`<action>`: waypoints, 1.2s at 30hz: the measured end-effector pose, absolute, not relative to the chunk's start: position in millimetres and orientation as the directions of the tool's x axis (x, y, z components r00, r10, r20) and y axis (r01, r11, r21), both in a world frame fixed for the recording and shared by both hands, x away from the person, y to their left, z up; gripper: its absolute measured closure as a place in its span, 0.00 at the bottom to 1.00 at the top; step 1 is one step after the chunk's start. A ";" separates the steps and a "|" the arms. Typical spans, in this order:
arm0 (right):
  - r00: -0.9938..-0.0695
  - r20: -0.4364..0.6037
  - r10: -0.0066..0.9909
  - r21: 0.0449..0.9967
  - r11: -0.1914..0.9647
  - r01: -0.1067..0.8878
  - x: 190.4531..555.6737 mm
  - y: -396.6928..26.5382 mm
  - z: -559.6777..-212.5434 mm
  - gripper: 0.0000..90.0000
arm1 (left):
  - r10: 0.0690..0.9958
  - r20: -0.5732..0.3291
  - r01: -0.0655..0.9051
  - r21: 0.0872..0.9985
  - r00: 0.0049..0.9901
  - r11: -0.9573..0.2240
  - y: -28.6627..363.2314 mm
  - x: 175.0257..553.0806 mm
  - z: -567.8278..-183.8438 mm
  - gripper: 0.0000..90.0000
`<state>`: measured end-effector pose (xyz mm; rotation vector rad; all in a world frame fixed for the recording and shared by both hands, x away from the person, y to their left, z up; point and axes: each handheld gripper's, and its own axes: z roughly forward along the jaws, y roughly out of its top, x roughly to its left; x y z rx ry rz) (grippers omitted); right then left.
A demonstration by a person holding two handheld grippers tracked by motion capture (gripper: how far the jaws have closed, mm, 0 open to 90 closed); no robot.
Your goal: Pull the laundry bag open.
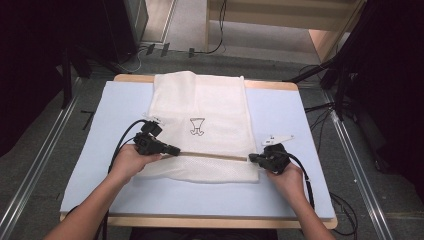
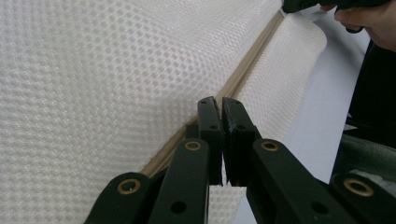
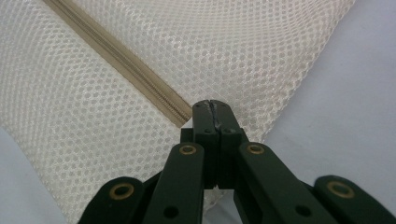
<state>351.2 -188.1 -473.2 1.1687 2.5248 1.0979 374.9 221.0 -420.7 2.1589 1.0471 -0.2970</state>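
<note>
Right now the white mesh laundry bag lies flat on the pale blue worktop, its tan zipper running straight across between your left gripper and right gripper, each pinched shut at one end of it.

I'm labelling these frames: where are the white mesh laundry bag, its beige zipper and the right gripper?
white mesh laundry bag [image 1: 200, 102], high view, upper panel.
beige zipper [image 3: 122, 62], right gripper view, mid-strip.
right gripper [image 3: 213, 105], right gripper view, jaw tips.
</note>
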 end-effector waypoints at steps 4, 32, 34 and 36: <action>-0.685 0.154 0.712 0.676 0.429 0.599 351.0 -187.9 -473.2 1.00 | 0.602 -0.482 0.763 0.504 0.637 -0.404 230.3 374.5 -418.5 0.99; -0.687 0.154 0.710 0.675 0.432 0.598 351.1 -187.8 -473.0 1.00 | 0.635 -0.466 0.777 0.491 0.617 -0.395 253.4 370.8 -419.4 0.99; -0.687 0.154 0.710 0.675 0.432 0.598 351.2 -187.9 -473.0 1.00 | 0.636 -0.477 0.785 0.488 0.606 -0.382 255.7 371.1 -419.7 0.99; -0.687 0.155 0.710 0.675 0.431 0.598 351.2 -188.0 -473.1 1.00 | 0.640 -0.475 0.786 0.488 0.604 -0.379 259.6 371.2 -419.5 0.99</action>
